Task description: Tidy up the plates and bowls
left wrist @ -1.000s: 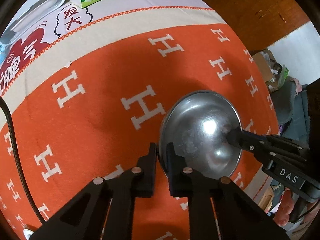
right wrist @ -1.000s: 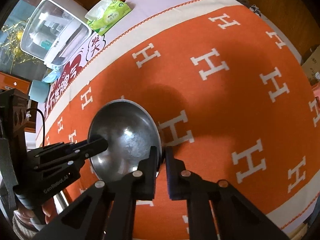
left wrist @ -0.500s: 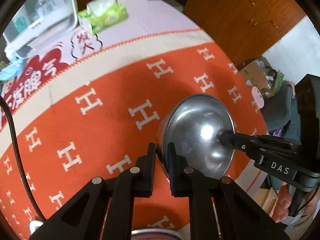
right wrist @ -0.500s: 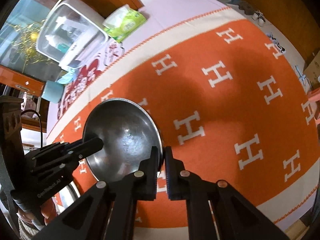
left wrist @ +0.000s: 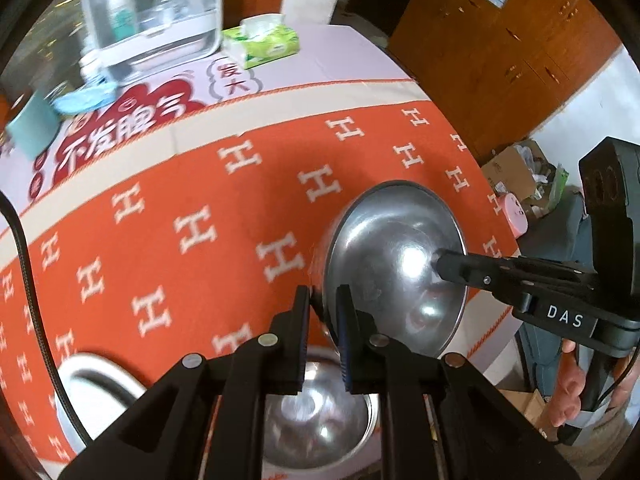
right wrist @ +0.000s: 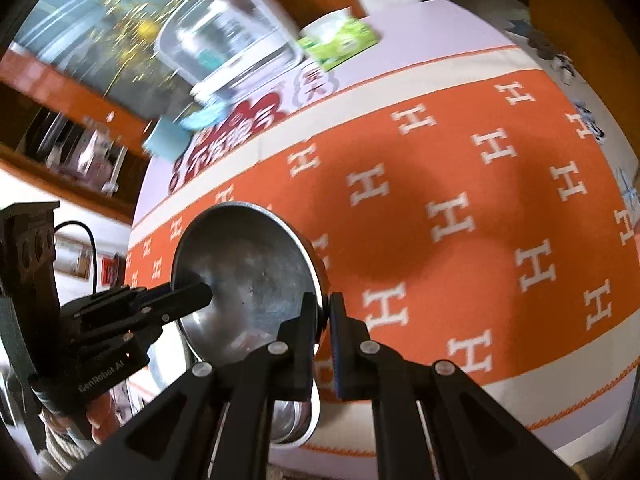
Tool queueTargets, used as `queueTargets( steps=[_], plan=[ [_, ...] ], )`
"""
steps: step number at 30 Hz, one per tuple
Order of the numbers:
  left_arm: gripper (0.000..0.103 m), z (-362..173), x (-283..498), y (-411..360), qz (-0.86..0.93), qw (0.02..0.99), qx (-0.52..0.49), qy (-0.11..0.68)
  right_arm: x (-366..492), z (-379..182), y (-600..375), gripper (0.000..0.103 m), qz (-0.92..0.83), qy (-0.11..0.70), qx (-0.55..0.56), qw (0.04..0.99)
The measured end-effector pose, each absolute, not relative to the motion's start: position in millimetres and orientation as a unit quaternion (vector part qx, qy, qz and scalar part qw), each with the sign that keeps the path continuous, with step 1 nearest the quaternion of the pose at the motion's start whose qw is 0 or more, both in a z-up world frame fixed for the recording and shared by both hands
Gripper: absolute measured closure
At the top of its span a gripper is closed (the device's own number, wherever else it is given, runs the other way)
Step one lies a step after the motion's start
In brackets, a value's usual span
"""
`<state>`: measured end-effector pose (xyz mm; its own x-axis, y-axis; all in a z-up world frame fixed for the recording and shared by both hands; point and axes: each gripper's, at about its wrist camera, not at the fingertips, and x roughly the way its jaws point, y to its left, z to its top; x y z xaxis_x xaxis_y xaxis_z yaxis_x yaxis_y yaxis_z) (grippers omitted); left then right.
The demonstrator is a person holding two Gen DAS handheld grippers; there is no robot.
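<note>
Over the orange tabletop [left wrist: 168, 208], two tools, left tool [left wrist: 322, 334] and right tool [right wrist: 323, 340], each pinch one held steel bowl's [left wrist: 384, 256] rim; a second bowl [left wrist: 316, 412] sits below.

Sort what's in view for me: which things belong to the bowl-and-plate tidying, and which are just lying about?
Job:
- steel bowl, gripped at opposite rim points by left gripper and right gripper
- second steel bowl below it
- white dish, blurred

Lying about:
- tissue pack
- clear lidded container
- orange cloth
</note>
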<state>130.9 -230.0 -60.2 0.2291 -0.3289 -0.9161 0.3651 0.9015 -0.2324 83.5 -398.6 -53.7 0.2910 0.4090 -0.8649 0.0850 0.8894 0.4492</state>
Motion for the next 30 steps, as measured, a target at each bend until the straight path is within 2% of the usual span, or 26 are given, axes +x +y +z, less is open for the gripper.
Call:
queueTargets(
  steps=[7,13,20,30],
  plan=[
    [0.092,-71,78,-185,-0.19,0.786,-0.004,0.588,51,-56,-353,0.096,0.151,0.602,0.169,0.765],
    [0.092,-103,43,-159,-0.163,0.772,-0.034,0.614,29,-77,-325,0.096,0.17,0.628,0.143,0.746],
    [0.092,-134,25,-158,-0.144,0.763,-0.026,0.629,18,-97,-309,0.096,0.168,0.647,0.118,0.735],
    [0.092,-139,28,-159,-0.144,0.763,-0.023,0.63,18,-103,-307,0.096,0.155,0.653,0.099,0.734]
  ],
)
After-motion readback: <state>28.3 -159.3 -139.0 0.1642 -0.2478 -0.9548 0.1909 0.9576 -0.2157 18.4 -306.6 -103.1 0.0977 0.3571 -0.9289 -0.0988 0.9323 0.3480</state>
